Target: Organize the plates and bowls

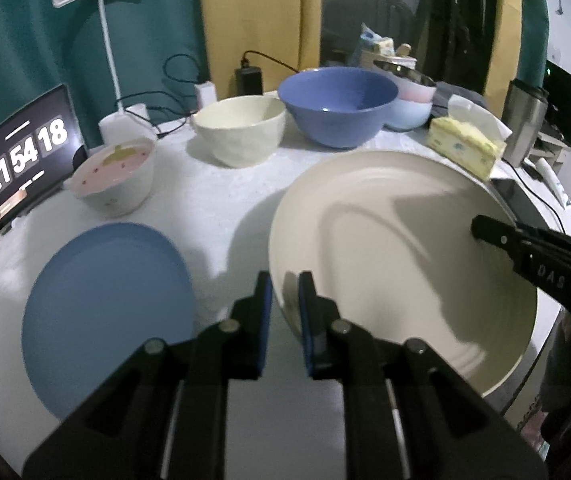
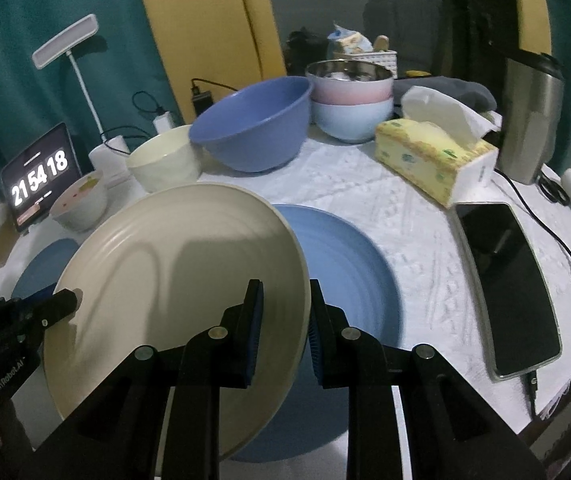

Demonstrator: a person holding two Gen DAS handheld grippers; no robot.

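Cream plate (image 1: 397,264) hangs tilted above the white surface (image 1: 213,200), pinched at opposite edges: the left gripper (image 1: 285,286) has its fingers clamped on the near-left rim, the right gripper (image 2: 285,296) has its fingers closed on the right rim, both angled downward. Beyond the right fingers, only the right wrist view shows a large blue plate (image 2: 345,264) under the cream one and a dark phone (image 2: 509,284). Left of the left fingers lies a smaller blue plate (image 1: 105,312).

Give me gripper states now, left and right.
Left gripper: closed on the cream plate rim.
Right gripper: closed on the same cream plate's opposite rim, above the blue plate.
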